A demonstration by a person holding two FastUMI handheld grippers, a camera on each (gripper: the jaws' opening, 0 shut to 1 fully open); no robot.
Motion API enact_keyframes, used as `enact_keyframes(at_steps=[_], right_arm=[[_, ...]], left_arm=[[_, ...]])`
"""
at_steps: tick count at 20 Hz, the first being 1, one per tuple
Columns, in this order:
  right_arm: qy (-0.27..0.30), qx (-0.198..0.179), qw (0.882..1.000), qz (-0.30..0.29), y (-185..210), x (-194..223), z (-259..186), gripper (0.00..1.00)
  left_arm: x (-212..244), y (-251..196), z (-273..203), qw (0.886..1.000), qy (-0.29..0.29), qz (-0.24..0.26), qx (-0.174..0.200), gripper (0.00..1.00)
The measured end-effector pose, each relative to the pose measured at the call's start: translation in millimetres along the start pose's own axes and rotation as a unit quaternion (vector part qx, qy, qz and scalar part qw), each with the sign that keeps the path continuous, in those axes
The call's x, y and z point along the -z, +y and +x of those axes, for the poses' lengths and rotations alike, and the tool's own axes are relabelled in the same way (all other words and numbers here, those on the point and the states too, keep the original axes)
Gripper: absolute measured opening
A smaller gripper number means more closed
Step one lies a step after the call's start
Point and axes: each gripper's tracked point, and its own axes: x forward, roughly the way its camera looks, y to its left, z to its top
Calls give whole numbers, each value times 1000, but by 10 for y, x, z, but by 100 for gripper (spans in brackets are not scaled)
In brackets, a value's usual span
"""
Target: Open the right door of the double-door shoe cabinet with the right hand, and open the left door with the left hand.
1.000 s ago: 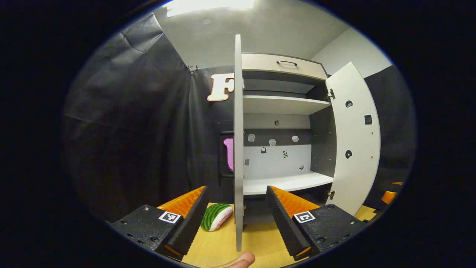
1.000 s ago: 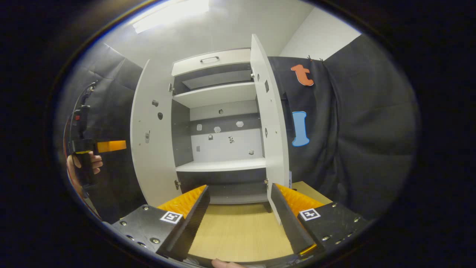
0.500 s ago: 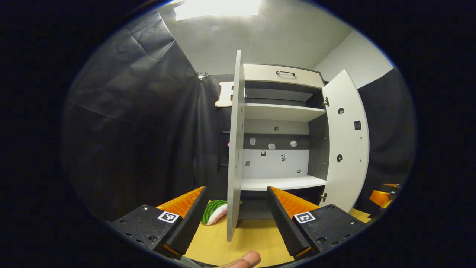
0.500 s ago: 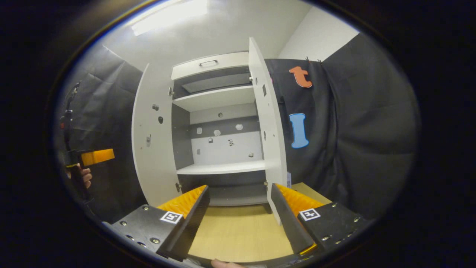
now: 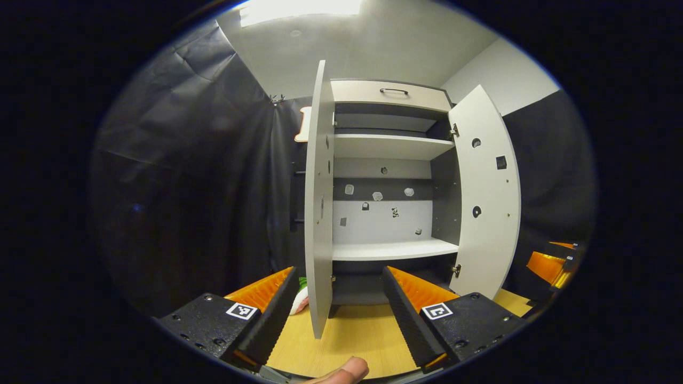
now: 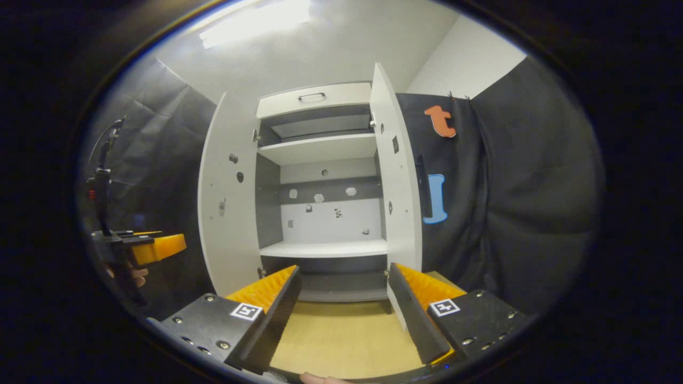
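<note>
The shoe cabinet [image 5: 392, 249] stands with both doors swung wide. In the left gripper view, the left door [image 5: 319, 213] is nearly edge-on right in front, and the right door [image 5: 488, 202] hangs open beyond. My left gripper [image 5: 339, 271] is open, holding nothing, its fingers either side of the left door's lower edge without touching it. In the right gripper view, the left door [image 6: 229, 202] and right door [image 6: 400, 186] frame bare shelves [image 6: 325, 248]. My right gripper [image 6: 343, 268] is open and empty, short of the cabinet. The left gripper [image 6: 171, 246] hangs at far left in a hand [image 6: 140, 274].
A drawer with a dark handle [image 5: 394, 92] tops the cabinet. A watermelon-patterned toy [image 5: 300, 298] peeks out behind the left door's foot. The cabinet stands on a light wooden surface [image 5: 352, 336]. Black cloth walls close in on both sides. The right gripper [image 5: 544, 264] shows at far right.
The left door's edge has shifted left in the left gripper view and now hides most of the toy. Seen from the right gripper, the left gripper has dropped lower.
</note>
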Motion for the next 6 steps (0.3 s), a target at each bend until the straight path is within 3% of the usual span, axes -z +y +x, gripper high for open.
enact_keyframes(at_steps=[1, 2, 6], right_arm=[[-5, 7, 1000, -7, -1, -59, -3, 93], [-10, 8, 1000, -12, 35, -101, -5, 98], [-24, -8, 1000, -10, 179, -193, -64, 98]], left_arm=[[17, -22, 7, 1000, 4, -5, 3, 94], [47, -45, 5, 1000, 6, -8, 7, 96], [90, -155, -6, 999, 15, -18, 28, 96]])
